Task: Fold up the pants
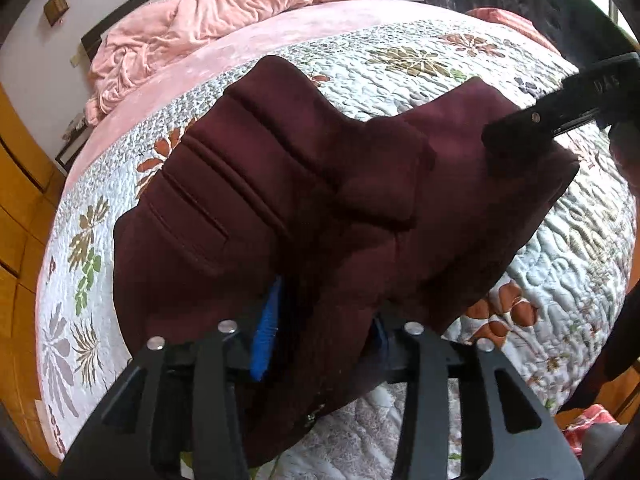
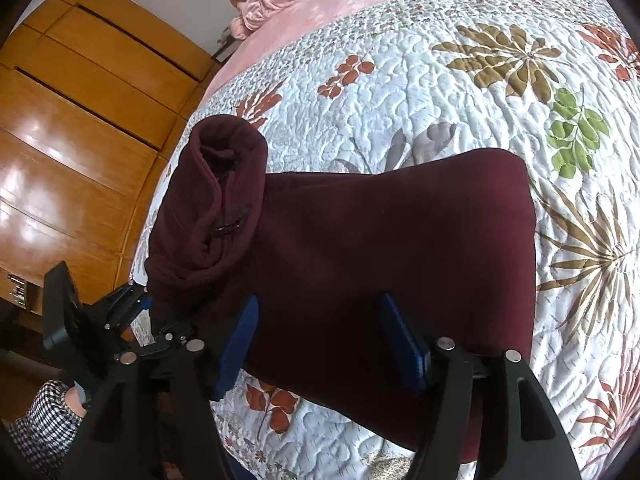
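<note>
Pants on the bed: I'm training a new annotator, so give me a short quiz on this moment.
1. True or false: the pants lie on a bare wooden floor.
2. The pants are: A blue, B maroon, C white.
3. Fill in: the right gripper has its jaws ___.
Key: 1 false, they lie on the quilt; 2 B; 3 open.

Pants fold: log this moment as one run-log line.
stage: mid-fold | pants: maroon, folded on quilt | left gripper: fabric between its fingers | right gripper: open, astride near edge
</note>
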The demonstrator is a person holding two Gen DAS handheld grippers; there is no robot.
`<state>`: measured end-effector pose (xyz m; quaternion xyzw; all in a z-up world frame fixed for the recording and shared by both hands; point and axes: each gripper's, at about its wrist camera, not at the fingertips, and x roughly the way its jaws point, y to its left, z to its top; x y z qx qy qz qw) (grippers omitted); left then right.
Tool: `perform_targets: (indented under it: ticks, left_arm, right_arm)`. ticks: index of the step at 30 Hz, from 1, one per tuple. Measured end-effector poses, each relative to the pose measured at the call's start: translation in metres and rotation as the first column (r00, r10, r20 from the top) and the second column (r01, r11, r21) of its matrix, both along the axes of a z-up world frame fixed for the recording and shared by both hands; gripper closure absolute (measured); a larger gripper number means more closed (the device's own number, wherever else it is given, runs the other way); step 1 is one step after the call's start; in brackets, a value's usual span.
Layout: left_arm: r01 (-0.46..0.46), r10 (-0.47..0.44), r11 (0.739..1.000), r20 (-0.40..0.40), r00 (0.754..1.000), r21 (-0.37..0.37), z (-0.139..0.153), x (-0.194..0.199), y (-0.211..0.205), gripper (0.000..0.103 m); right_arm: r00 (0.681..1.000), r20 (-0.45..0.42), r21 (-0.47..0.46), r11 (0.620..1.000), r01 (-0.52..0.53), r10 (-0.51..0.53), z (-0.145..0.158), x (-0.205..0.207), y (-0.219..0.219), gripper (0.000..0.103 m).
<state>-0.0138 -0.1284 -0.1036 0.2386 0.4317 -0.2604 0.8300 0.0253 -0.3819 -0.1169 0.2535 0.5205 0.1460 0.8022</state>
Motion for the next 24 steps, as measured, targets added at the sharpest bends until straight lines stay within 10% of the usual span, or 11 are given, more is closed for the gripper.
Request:
perform_targets:
  ticks: [5, 9, 12, 17, 24]
  left_arm:
    - [-0.164, 0.099, 0.949, -0.238, 0.966, -0.269, 0.035, 0.020, 0.036, 0.014]
    - [-0.258, 0.127, 0.860, -0.304, 0.944, -0.441, 0.071, 0.026, 0.059, 0.013]
    - [-0.326, 0.226, 0.845, -0.269, 0.936, -0.425, 0.078, 0.035, 0.068, 0.012]
    - [-0.560, 0.450, 0.784, -0.374, 0.811, -0.269, 0.037, 0.064, 0.090, 0.012]
    - [-0.649, 0.545, 0.736, -0.398, 0.738, -0.196, 0.015, 0.079, 0.118, 0.012]
  right_arm:
    - [1.000, -0.005, 0.022, 1.000, 0.011, -0.011, 0.003, -0.001, -0.002, 0.032]
    - [1.000, -0.007, 0.051, 0.998, 0.020, -0.019, 0.007, 0.001, 0.000, 0.024]
    - [1.000, -0.019, 0.137, 0.990, 0.027, -0.025, 0.008, 0.005, 0.003, 0.024]
    - [1.000, -0.023, 0.207, 0.978, -0.012, 0.017, 0.016, 0.019, 0.030, 0.015]
    - [0.989, -0.113, 0.196, 0.978, -0.076, 0.099, 0.001, 0.037, 0.080, 0.014]
